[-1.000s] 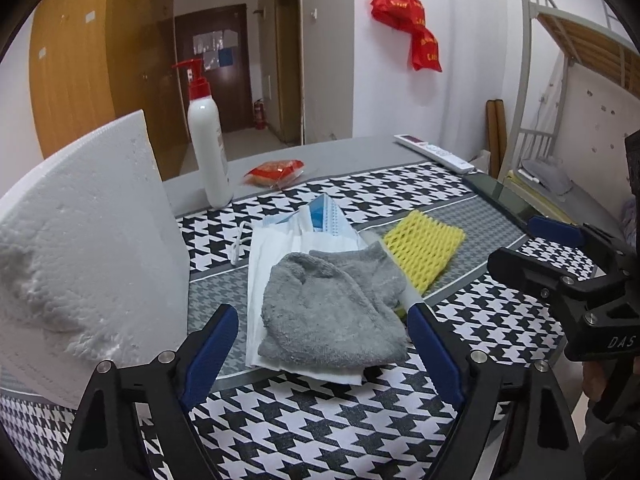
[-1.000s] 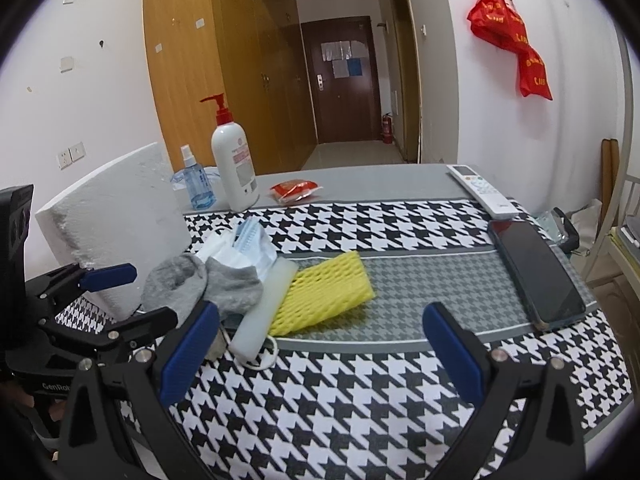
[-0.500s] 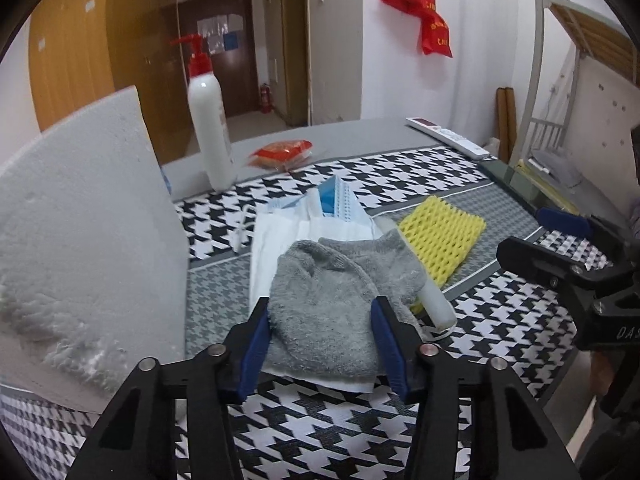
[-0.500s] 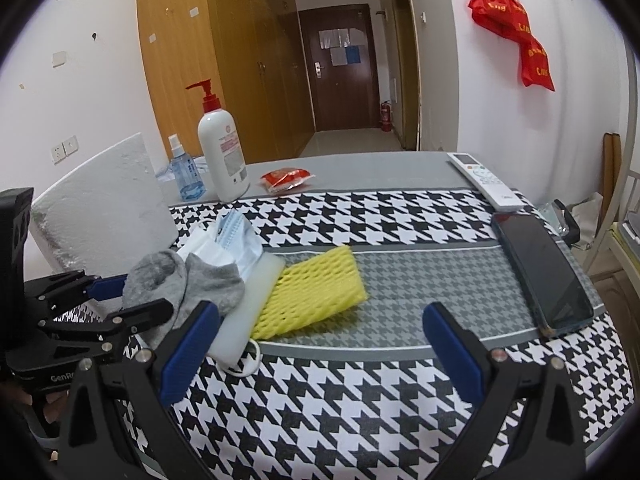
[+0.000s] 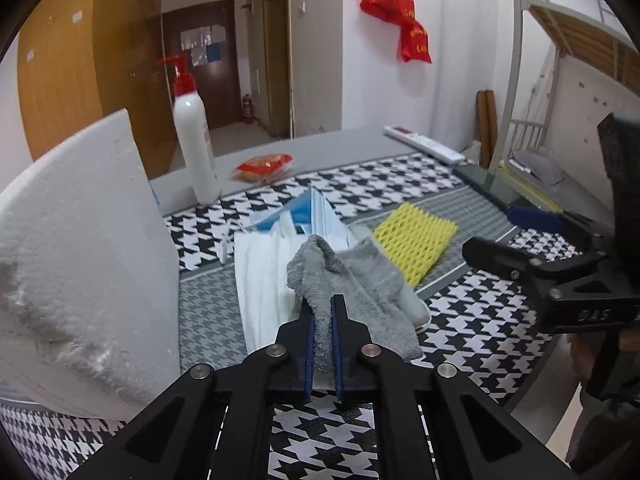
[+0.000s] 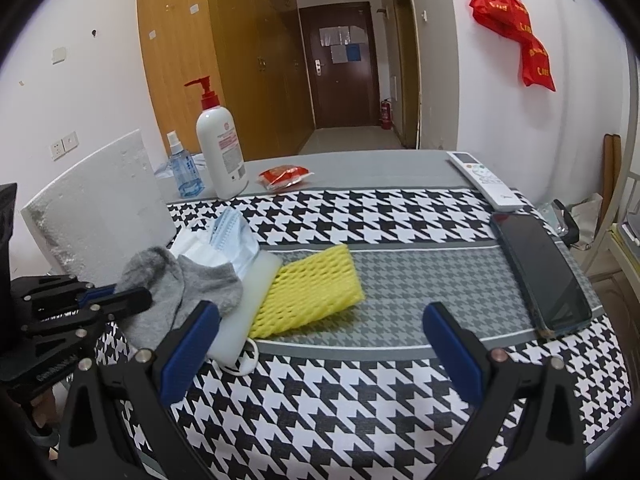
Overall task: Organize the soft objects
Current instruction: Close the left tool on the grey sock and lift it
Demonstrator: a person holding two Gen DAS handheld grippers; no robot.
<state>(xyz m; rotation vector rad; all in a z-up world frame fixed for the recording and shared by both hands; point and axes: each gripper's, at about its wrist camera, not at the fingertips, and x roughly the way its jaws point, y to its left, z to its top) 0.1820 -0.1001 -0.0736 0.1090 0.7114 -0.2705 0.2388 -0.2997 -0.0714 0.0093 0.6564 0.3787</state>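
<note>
Now left claw (image 5: 321, 312) pinching grey sock (image 5: 352, 280), right claw (image 6: 320, 344) spread wide

A grey table (image 6: 360, 164) carries a houndstooth cloth (image 6: 360, 392). On the cloth: foam block (image 6: 100, 208) at left, white sheet (image 5: 260, 276) under a grey sock (image 6: 168, 284), masks (image 6: 234, 240), yellow mesh sleeve (image 6: 312, 292) in the middle, phone (image 6: 540, 272) at right. Far, on bare table: pump bottle (image 6: 220, 152), spray bottle (image 6: 184, 168), red packet (image 6: 284, 174), remote (image 6: 484, 178).
</note>
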